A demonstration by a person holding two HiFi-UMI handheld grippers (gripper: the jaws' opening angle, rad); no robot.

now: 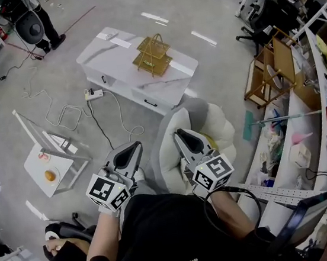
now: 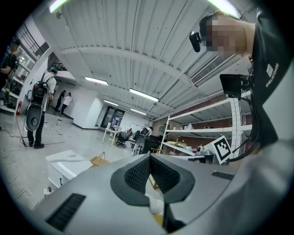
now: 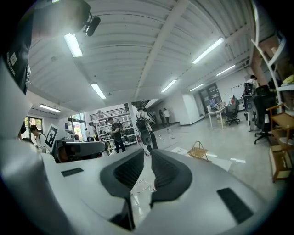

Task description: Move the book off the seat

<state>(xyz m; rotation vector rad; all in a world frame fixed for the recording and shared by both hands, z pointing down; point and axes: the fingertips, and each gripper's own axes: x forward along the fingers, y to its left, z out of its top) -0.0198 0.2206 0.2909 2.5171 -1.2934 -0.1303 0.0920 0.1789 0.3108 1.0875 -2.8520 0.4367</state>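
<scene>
Your left gripper (image 1: 134,146) is low in front of you and points away, about level. Its jaws are closed tip to tip, with nothing between them. Your right gripper (image 1: 179,134) is alongside it but apart. Its jaws are drawn together to a thin slit and are also empty.

The seat (image 1: 201,122), a pale grey padded armchair, is right under and just ahead of the right jaws, and just right of the left jaws. Its near edge runs between the two grippers. You can't make out the book in any view, since the grippers cover most of the cushion from above. In the left gripper view, a white patch and a yellowish patch show below the closed tips, too small to tell what they are.

Well beyond both jaws is a low white table (image 1: 112,59) with a gold wire rack (image 1: 152,55) standing on it. A power strip (image 1: 93,94) with a looped cable lies on the floor between that table and the left jaws. A small white side table (image 1: 38,173) with a round orange item on it is off to the left of the left jaws. The shelves (image 1: 305,114), cluttered, are to the right of the right jaws.
</scene>
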